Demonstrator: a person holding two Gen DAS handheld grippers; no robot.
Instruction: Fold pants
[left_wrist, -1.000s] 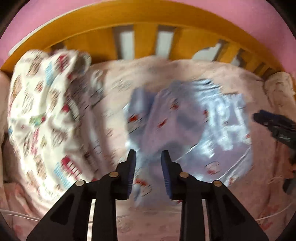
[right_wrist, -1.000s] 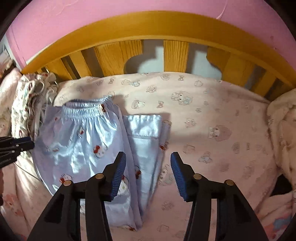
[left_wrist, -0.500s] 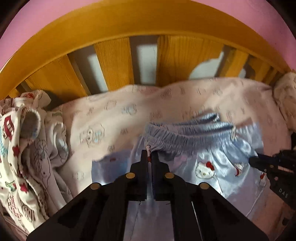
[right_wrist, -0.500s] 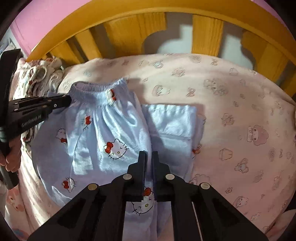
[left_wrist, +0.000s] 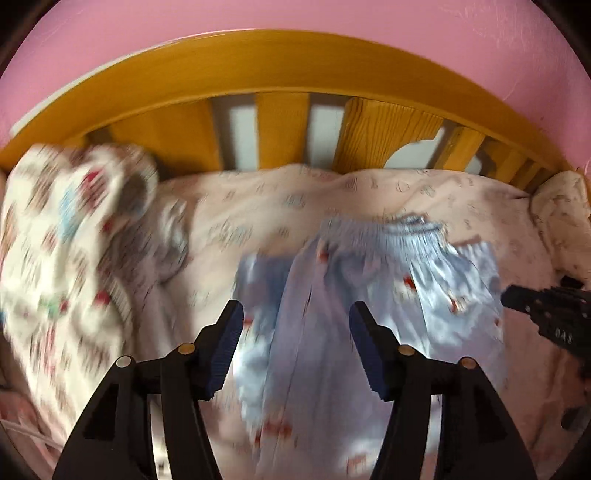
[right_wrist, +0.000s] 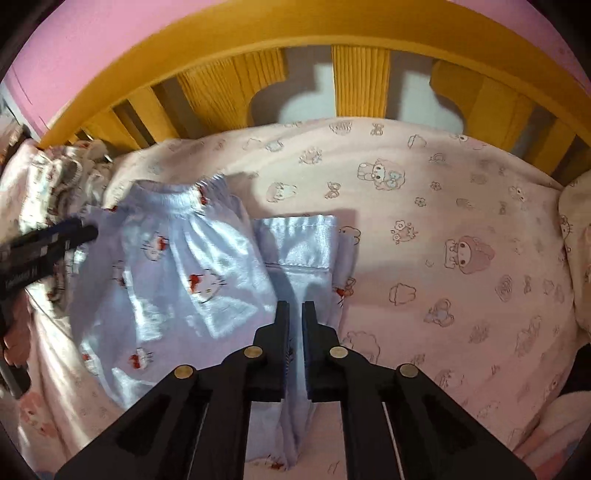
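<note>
Light blue satin pants (right_wrist: 192, 273) with a red cat print lie on the pink bed sheet (right_wrist: 443, 229), waistband toward the headboard, one leg folded up beside the body. My right gripper (right_wrist: 295, 321) is shut on the blue fabric at the folded leg. My left gripper (left_wrist: 295, 332) is open and empty, just above the pants (left_wrist: 369, 302), near their left edge; that view is blurred. Its black tip also shows at the left of the right wrist view (right_wrist: 55, 236), and the right gripper shows at the right edge of the left wrist view (left_wrist: 546, 314).
An orange wooden slatted headboard (right_wrist: 295, 33) stands behind the bed against a pink wall. A crumpled white printed garment (left_wrist: 62, 251) lies at the left of the pants. A cream bundle (left_wrist: 561, 221) lies at the right edge.
My left gripper has let go of the waistband, opened and pulled back. My right gripper stays shut on the fabric.
</note>
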